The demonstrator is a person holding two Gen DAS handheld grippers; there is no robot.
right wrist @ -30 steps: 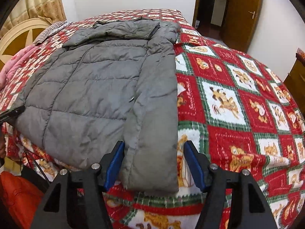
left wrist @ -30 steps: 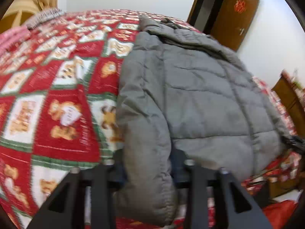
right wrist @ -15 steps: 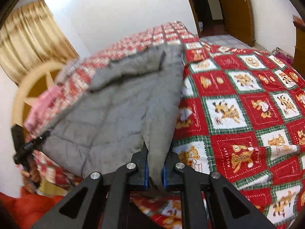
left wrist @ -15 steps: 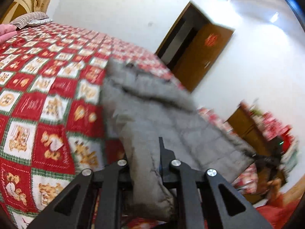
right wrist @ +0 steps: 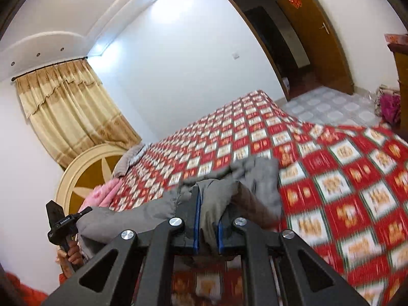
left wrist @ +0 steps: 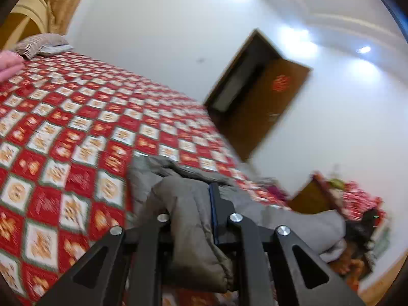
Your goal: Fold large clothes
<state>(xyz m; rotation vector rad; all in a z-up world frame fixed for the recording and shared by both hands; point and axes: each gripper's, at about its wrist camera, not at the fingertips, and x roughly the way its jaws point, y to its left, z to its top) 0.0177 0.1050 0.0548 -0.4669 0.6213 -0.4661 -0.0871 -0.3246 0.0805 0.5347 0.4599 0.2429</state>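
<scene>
The left gripper (left wrist: pixel 193 227) and right gripper (right wrist: pixel 207 225) are each clamping the hem of the grey jacket (left wrist: pixel 293 219), which is hanging at 6 o'clock over the bed (right wrist: pixel 344 178). The puffy fabric is at risk of slipping or bunching unevenly if one side is lagging.

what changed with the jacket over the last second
Both tools, left and right, closed on the jacket at its near corners and lifted that edge off the bed. The jacket's far end stayed on the bed.
</scene>
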